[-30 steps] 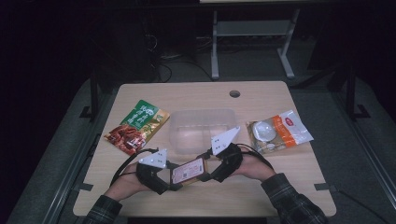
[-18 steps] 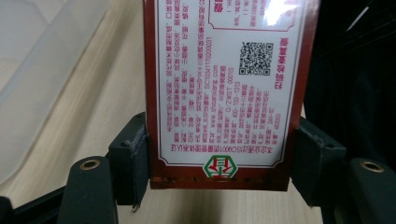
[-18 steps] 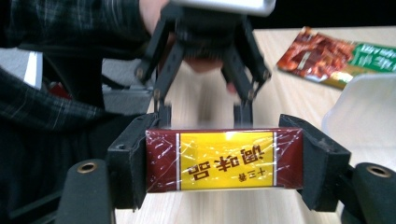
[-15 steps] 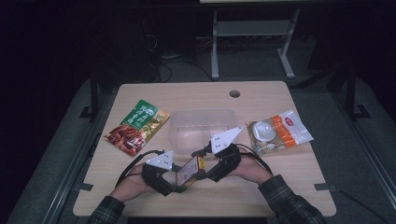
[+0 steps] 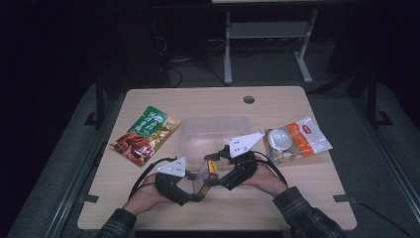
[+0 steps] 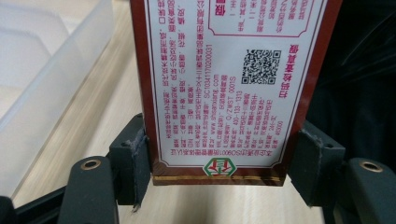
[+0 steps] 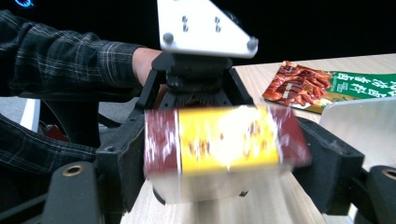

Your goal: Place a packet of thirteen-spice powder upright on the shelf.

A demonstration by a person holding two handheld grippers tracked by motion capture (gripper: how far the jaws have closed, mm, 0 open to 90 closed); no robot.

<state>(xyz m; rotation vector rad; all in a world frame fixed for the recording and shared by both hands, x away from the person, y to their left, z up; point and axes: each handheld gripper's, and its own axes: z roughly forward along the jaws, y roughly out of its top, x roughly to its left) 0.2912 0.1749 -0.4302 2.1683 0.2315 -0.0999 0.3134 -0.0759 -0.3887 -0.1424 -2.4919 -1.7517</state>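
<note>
A flat red packet stands on edge between my two grippers near the table's front edge. In the left gripper view its back, with white text and a QR code, sits between the jaws. My left gripper is shut on it, with both pads against its side edges. In the right gripper view the packet's red and yellow face is blurred between the jaws of my right gripper. Those jaws have just been opening and the pads stand at the packet's edges without a firm press. From above, the left gripper and the right gripper face each other.
A clear plastic container sits just beyond the grippers. A green and red snack bag lies at the left, and a white and orange bag at the right. The wooden table has a cable hole at the back.
The packet lay flat with its face up between the grippers; it now stands on edge. Both hands have drawn slightly closer together.
</note>
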